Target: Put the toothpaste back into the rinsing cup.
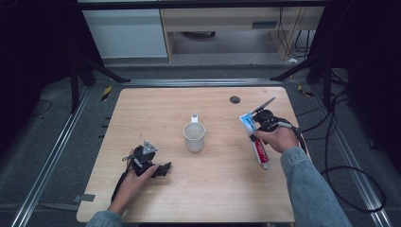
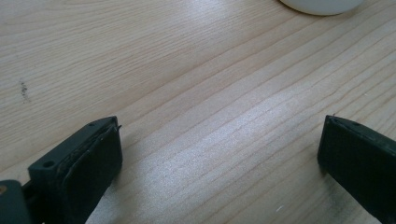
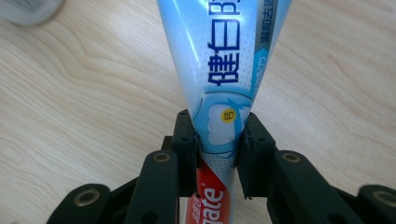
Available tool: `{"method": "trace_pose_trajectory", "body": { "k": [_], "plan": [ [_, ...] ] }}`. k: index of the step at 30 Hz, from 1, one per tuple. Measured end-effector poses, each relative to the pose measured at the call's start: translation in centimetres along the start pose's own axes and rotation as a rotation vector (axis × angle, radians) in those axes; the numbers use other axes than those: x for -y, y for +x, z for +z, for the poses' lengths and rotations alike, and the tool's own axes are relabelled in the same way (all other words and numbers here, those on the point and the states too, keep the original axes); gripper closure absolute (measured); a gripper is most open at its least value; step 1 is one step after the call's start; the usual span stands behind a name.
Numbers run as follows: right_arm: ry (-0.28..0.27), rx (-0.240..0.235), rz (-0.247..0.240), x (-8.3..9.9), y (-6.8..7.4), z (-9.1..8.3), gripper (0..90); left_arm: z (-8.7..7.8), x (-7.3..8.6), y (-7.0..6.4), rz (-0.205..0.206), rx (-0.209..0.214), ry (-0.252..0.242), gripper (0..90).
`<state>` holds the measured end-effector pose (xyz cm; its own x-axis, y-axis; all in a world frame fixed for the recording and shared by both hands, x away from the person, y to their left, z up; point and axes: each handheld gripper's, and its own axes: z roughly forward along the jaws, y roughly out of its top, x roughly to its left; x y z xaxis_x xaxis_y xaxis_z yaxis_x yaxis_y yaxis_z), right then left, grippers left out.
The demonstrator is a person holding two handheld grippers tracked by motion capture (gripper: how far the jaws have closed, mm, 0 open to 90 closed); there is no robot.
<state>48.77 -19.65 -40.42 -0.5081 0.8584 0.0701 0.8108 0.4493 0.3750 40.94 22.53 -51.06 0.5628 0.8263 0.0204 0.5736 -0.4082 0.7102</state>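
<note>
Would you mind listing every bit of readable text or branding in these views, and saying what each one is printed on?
"健白": large dark blue characters on the pale blue part of the toothpaste tube, clamped in the right gripper; the second one is cut off by the frame.
"gate": white letters on the tube's red part; the word's start is hidden.
Small characters on the tube's side stripe and yellow dot: too small to read.
The mug: no visible text.

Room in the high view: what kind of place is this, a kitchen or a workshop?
Probably a lab or recording rig, not a kitchen: a bare wooden table stands on metal floor rails, with loose cables and dark frame legs around it.
</note>
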Motion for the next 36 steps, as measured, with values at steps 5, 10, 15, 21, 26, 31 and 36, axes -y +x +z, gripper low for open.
{"method": "trace_pose_trajectory", "body": {
  "k": [5, 10, 15, 21, 26, 31, 36],
  "plan": [
    [-0.038, 0.001, -0.013, -0.6, 0.5, -0.3, 72.3, 0.0, 0.0, 0.0, 0.000, 0.000, 0.000, 0.0],
    [-0.053, 0.001, -0.014, -0.8, 0.6, -0.3, 72.7, 0.0, 0.0, 0.0, 0.000, -0.001, 0.000, 0.0],
    [-0.061, 0.003, -0.017, -0.8, 0.5, -0.4, 73.0, 0.0, 0.0, 0.0, 0.000, -0.001, 0.000, 0.0],
    [-0.079, 0.002, -0.023, -0.9, 0.6, -0.7, 73.6, 0.0, 0.0, 0.0, 0.000, 0.000, -0.001, 0.0],
    [-0.082, 0.003, -0.025, -0.9, 0.6, -0.7, 74.1, 0.0, 0.0, 0.0, 0.000, 0.000, 0.000, 0.0],
    [-0.093, 0.006, -0.025, -0.9, 0.6, -0.9, 74.5, 0.0, 0.0, 0.0, 0.000, -0.001, 0.000, 0.0],
    [-0.112, 0.013, -0.027, -0.9, 0.5, -1.6, 74.7, 0.0, 0.0, 0.0, 0.000, 0.000, 0.000, 0.0]
  ]
}}
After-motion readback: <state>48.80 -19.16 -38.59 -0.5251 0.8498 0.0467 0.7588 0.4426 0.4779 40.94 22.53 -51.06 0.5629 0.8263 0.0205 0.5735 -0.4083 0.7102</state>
